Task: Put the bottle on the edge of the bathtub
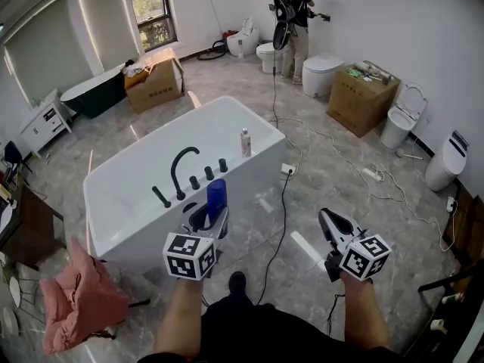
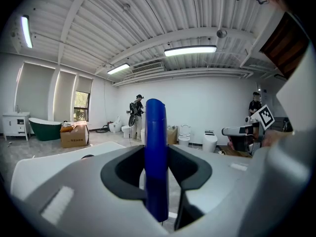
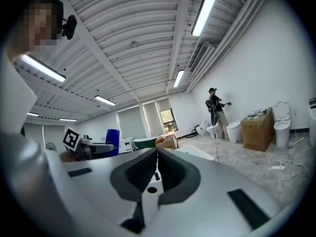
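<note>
Plastic, likely light, stiff, slippery: tall blue bottle (image 2: pixel 155 132) clamped mid-body in left gripper (image 2: pixel 157 174) by near edge of white bathtub (image 1: pixel 257 169); right gripper (image 3: pixel 157 169) closed, empty.

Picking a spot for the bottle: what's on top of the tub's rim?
On the rim: a black faucet with its knobs and a white bottle, all along the near side. The left claw and blue bottle cover a bit of it.

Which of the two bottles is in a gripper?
The blue bottle, clamped in the left gripper; the pale bottle stands on the bathtub rim.
</note>
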`<state>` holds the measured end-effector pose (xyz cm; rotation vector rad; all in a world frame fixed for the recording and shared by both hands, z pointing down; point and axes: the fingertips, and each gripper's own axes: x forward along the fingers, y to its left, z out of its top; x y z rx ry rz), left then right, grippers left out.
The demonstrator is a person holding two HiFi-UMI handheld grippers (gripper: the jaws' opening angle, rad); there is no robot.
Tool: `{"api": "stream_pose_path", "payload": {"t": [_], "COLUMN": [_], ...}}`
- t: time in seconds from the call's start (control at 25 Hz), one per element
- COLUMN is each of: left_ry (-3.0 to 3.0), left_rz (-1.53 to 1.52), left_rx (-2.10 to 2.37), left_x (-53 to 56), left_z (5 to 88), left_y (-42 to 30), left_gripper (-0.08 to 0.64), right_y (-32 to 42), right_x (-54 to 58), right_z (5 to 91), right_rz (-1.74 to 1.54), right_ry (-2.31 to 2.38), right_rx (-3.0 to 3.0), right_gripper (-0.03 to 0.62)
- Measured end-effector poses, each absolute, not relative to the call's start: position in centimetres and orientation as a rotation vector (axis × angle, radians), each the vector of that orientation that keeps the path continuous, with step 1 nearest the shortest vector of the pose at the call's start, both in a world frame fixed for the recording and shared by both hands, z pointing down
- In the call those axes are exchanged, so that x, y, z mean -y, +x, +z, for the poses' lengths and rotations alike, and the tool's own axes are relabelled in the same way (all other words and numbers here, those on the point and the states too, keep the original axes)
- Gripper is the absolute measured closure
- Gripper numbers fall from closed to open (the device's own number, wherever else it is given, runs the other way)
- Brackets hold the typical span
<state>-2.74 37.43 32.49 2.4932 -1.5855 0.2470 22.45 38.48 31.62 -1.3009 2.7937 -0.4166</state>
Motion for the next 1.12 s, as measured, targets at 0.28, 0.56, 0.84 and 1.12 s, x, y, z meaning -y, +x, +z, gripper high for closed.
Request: {"api": "stream_pose_path", "payload": {"t": [0.28,0.56,0.84,1.12], "left_ry": [2.514,2.543,2.551,2.567], "left_rz": [0.256,0.229,0.234,0.227], "left_rx": [1.554,1.515,1.461,1.396], "left_x": [-34.1,-27.0,-18.7,-12.3], "left_z": [33.0,33.0,34.4,35.3], "left_y": [-2.5,-3.2,-4.3,-4.8], "left_gripper": [0.403,0.403,0.403,0.403], "right_y": [22.8,22.2,20.1,17.0], "right_x": [-35.7,-29.7,-22.0,-16.1], "right_z": [33.0,33.3,35.1,36.5], "right_rz": [-0.478,-0.495,-0.561,-0.616], "right_ry": [-1.327,-1.382,-1.428,-1.429], "right_rx": [-2.780,-2.776,-2.787,-2.830], "right_gripper": [0.580,0.580,0.580,0.580]}}
